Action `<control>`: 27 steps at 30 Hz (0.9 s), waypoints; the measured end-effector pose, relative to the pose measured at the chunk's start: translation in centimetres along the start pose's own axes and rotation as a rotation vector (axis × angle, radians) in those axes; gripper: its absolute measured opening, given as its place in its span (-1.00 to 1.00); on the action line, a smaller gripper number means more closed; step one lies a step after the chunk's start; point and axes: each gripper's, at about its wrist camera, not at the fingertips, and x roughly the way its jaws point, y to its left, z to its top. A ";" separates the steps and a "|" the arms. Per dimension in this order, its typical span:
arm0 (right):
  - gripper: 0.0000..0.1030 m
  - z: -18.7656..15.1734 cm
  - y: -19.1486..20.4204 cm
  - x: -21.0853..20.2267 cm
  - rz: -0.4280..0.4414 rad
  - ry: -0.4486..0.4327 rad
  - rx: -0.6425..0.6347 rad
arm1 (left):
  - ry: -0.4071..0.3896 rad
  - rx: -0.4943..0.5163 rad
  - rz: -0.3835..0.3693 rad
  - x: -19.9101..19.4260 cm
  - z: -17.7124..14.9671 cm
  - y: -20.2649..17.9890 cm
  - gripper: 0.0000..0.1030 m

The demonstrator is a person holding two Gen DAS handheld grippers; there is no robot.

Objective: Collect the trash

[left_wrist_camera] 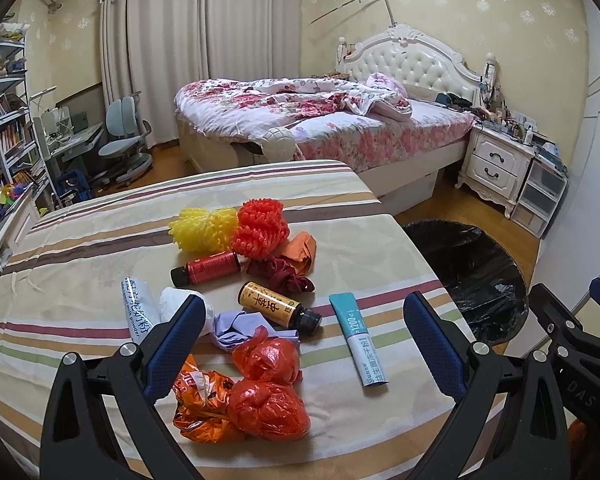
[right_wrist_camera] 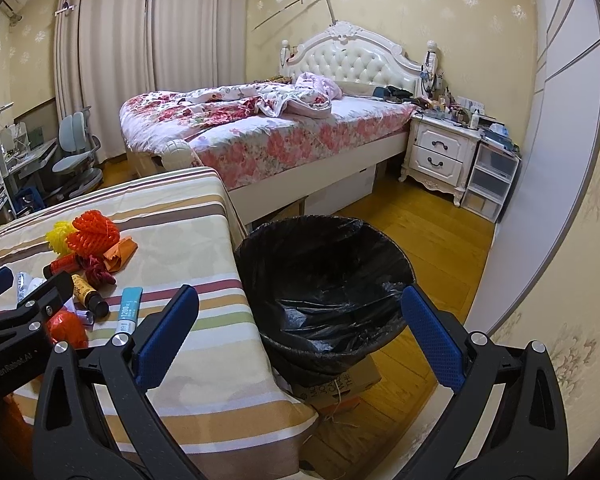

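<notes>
Trash is seen gathered on the striped desk [left_wrist_camera: 80, 240], toward its right edge: yellow foam net [left_wrist_camera: 202, 230] and orange foam net [left_wrist_camera: 260, 228] farthest back, red bottle [left_wrist_camera: 206, 270] and amber bottle [left_wrist_camera: 278, 307] in the middle, teal sachet [left_wrist_camera: 358, 338] nearest the right edge, crumpled red bags [left_wrist_camera: 268, 388] at the near edge. The left hand-held gripper [left_wrist_camera: 300, 344] is held spread wide and empty above the bags. The right hand-held gripper [right_wrist_camera: 296, 338] is likewise spread and empty over the black-lined bin [right_wrist_camera: 324, 280], which stands on the floor beside the desk's right edge.

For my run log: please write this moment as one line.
left gripper: open, over trash pile | right gripper: open, over bin | trash: all on table
</notes>
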 end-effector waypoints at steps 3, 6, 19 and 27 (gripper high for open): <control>0.92 -0.6 0.6 0.2 0.009 0.004 -0.008 | 0.004 0.003 0.001 -0.3 0.0 0.9 0.87; 0.90 -1.0 1.3 -0.3 0.013 -0.003 -0.023 | -0.004 0.018 0.016 -0.9 -0.1 1.9 0.87; 0.45 -1.9 4.9 -2.2 0.122 0.041 -0.083 | 0.025 0.008 0.116 -2.6 -2.2 8.8 0.86; 0.45 -1.7 6.7 -2.8 0.160 0.061 -0.123 | 0.041 -0.007 0.130 -3.1 -3.2 10.6 0.76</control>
